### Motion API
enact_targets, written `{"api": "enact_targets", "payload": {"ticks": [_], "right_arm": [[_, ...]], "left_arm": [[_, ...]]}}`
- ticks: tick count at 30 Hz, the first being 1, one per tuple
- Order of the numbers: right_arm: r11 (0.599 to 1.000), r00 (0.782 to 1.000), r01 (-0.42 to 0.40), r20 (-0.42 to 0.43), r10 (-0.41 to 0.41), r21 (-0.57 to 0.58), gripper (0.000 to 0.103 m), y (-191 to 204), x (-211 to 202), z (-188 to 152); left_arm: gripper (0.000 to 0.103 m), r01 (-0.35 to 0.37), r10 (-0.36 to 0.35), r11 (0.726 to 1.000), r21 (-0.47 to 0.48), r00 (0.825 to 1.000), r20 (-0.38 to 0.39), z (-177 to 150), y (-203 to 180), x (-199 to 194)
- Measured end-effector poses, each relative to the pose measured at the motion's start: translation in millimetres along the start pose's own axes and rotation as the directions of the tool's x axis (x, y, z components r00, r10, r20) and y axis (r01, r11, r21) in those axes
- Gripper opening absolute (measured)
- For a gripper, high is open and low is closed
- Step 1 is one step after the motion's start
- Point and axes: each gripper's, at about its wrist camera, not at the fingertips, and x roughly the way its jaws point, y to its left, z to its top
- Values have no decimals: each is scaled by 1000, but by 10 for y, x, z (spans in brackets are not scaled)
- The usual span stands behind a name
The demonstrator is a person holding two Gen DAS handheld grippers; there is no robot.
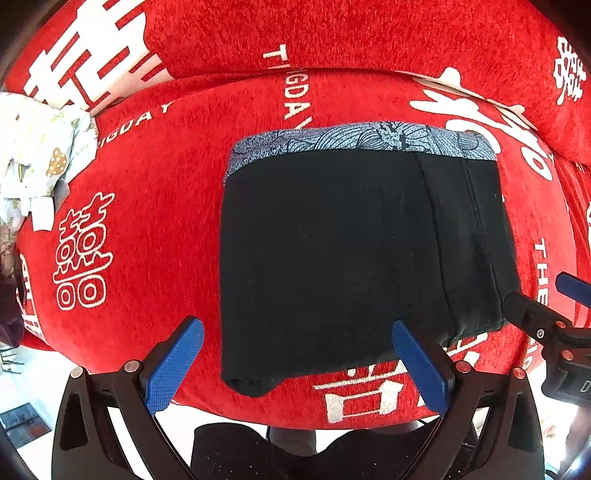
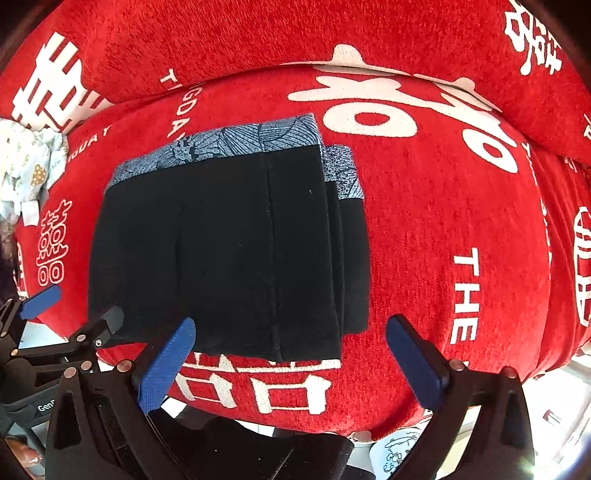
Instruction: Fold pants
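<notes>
Black pants (image 1: 332,251) with a blue-grey patterned waistband (image 1: 362,142) lie folded flat on a red cushion (image 1: 147,206) printed with white characters. In the right wrist view the pants (image 2: 229,251) show stacked folded layers along their right side. My left gripper (image 1: 297,325) hangs open over the near hem, with its blue pads (image 1: 177,362) wide apart and nothing pressed between them. My right gripper (image 2: 291,321) is open just as wide over the pants' near right corner and holds nothing. Each gripper shows in the other's view: the right gripper (image 1: 535,290) beside the right hem, the left gripper (image 2: 86,301) at the near left corner.
A red backrest cushion (image 1: 332,33) rises behind the seat. A pale patterned cloth (image 1: 40,155) is bunched at the cushion's far left. The seat's front edge (image 1: 258,410) drops to a light floor. Red seat (image 2: 461,221) shows bare to the right of the pants.
</notes>
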Motion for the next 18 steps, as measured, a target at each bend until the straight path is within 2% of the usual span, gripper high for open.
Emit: {"api": "enact_targets", "payload": {"ticks": [7,18], "right_arm": [[999,999,37,8,-37,-21,103,16,-22,0],[998,999,47,20,-46,-30,103,44,-62,6]], "left_arm": [[102,-7,7,1000,3,1000,-4,-14,3,1],[102,-13,13,1000,3,1000,9,-16,-6,-39]]}}
